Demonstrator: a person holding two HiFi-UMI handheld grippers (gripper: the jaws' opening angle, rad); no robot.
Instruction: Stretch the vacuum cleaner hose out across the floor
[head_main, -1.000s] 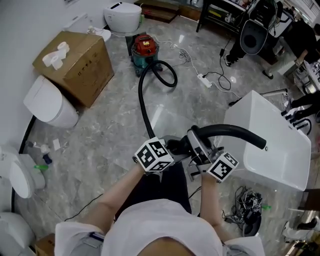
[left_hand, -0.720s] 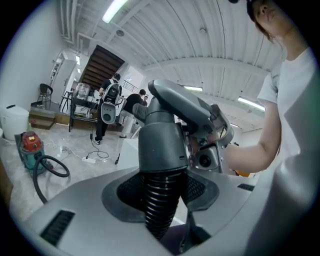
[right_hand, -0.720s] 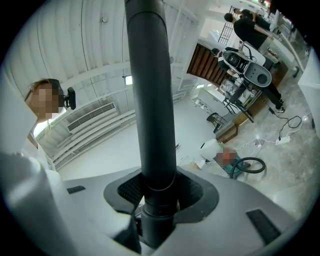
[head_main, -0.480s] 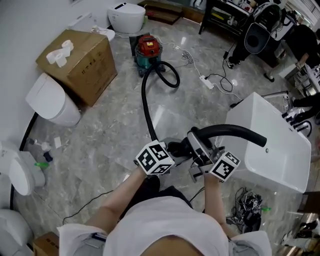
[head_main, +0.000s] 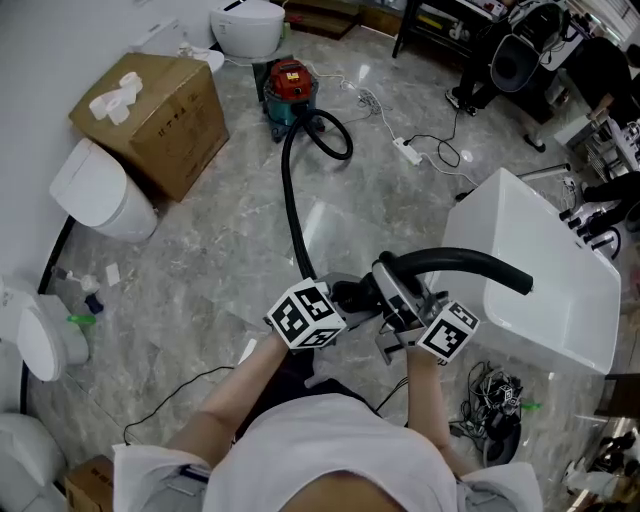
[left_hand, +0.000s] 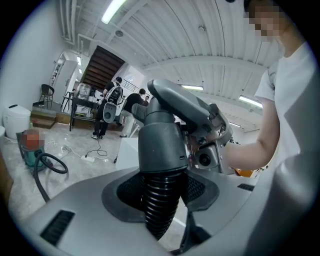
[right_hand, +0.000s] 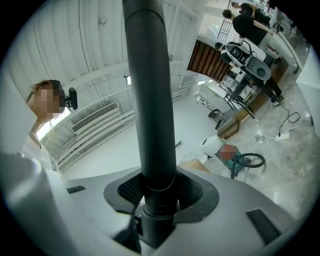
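Vacuum (head_main: 288, 82) is sitting farther off than before; the person is backing away. Left hand-held gripper (left_hand: 160, 196) is clamping the hose's (head_main: 292, 210) ribbed end, right hand-held gripper (right_hand: 157, 200) the wand (head_main: 462, 262). Hose is lying mostly straight across the floor (head_main: 210, 270); one loop beside the vacuum is remaining.

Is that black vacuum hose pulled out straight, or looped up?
Partly looped: the black ribbed hose curls in one loop beside the red vacuum cleaner, then runs on fairly straight.
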